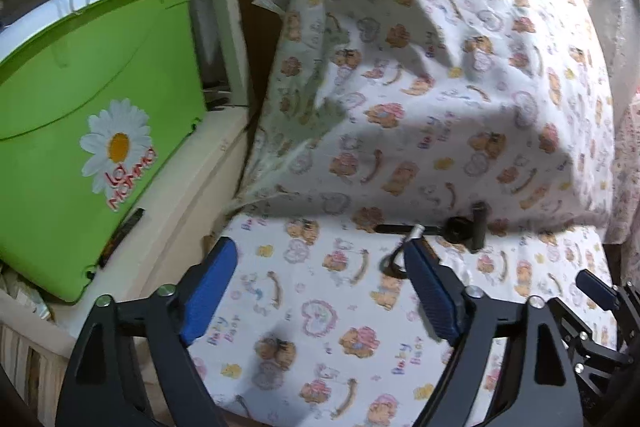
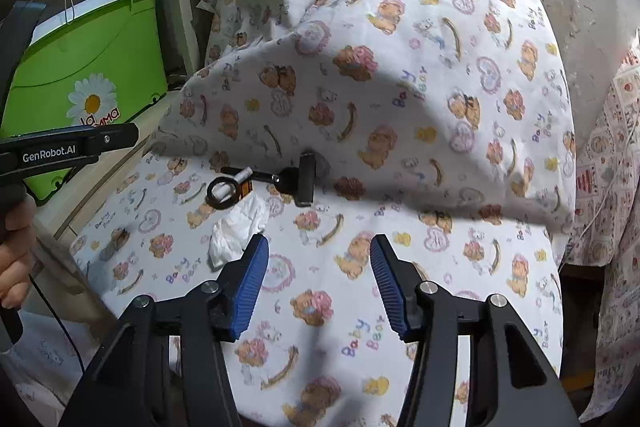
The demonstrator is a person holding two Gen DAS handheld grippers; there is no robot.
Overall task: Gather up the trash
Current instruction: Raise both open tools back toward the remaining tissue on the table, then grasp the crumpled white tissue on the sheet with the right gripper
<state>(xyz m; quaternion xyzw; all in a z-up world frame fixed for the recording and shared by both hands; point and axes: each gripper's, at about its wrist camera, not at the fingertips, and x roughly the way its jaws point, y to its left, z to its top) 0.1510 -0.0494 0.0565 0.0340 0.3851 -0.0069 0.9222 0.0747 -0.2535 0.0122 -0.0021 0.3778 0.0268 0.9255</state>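
A crumpled white tissue (image 2: 238, 229) lies on the bear-print cloth (image 2: 440, 115), just left of my right gripper's left fingertip. Beyond it lie a small white tube with an orange-black label (image 2: 240, 183) and a black tool with a ring and roller handle (image 2: 280, 181). My right gripper (image 2: 319, 253) is open and empty above the cloth. My left gripper (image 1: 320, 259) is open and empty; the black tool (image 1: 452, 227) shows past its right fingertip, which hides the tissue. The left gripper's body also shows in the right wrist view (image 2: 60, 151).
A green bin with a white rim and daisy logo (image 1: 92, 131) stands on a cream ledge (image 1: 188, 183) at the left, also in the right wrist view (image 2: 88, 75). The cloth rises into a draped mound behind. A patterned fabric (image 2: 608, 155) hangs at right.
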